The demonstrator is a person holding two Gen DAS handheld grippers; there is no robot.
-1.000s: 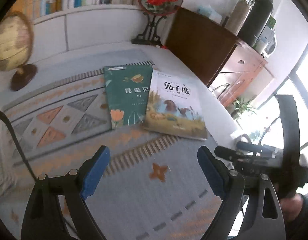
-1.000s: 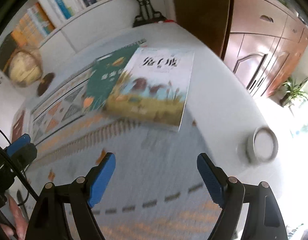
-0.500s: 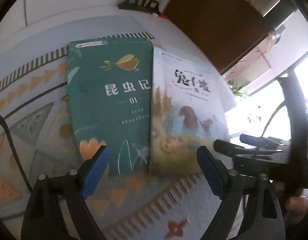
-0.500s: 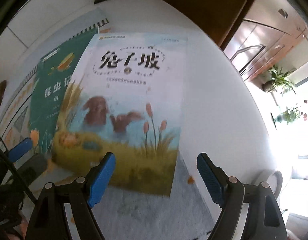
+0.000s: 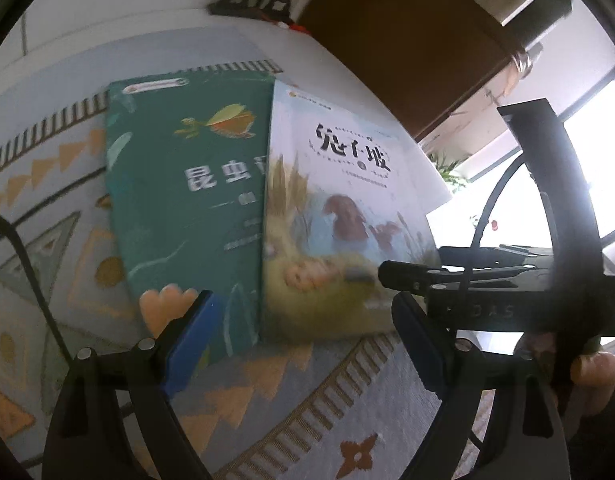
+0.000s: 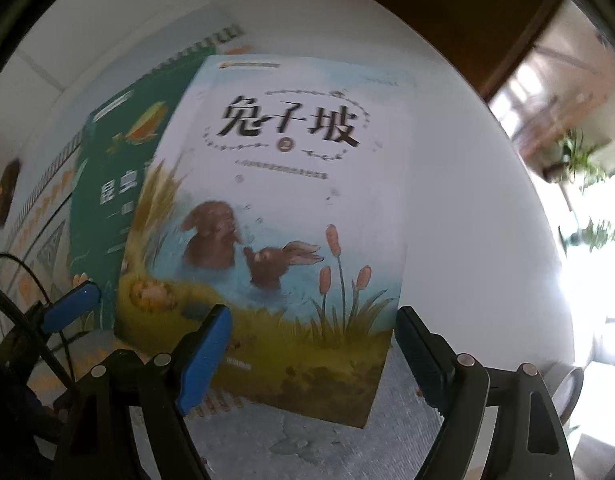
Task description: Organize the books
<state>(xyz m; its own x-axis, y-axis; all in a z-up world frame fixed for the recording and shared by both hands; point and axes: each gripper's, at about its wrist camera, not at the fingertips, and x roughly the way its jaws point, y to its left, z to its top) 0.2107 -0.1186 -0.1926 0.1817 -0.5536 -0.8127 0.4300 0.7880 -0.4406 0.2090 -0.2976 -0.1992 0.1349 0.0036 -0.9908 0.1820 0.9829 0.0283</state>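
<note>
Two books lie flat on the counter (image 6: pixel 467 160), the rabbit book (image 6: pixel 275 200) overlapping the green book (image 5: pixel 187 200). Both the left gripper (image 5: pixel 303 332) and right gripper (image 6: pixel 313 344) hover with jaws apart, empty; nothing looks organized yet.

The pale rabbit book (image 6: pixel 275 216) reads "兔子坡" with a circled "2" beneath, while the green book (image 5: pixel 187 200) beside it shows "昆虫", the rest hidden.

My left black two-finger gripper with blue pads (image 5: pixel 303 344) is angled downward, jaws wide apart, nothing between them. Just to its right, my right black blue-padded gripper (image 6: pixel 311 354) points straight down, equally spread and empty.
</note>
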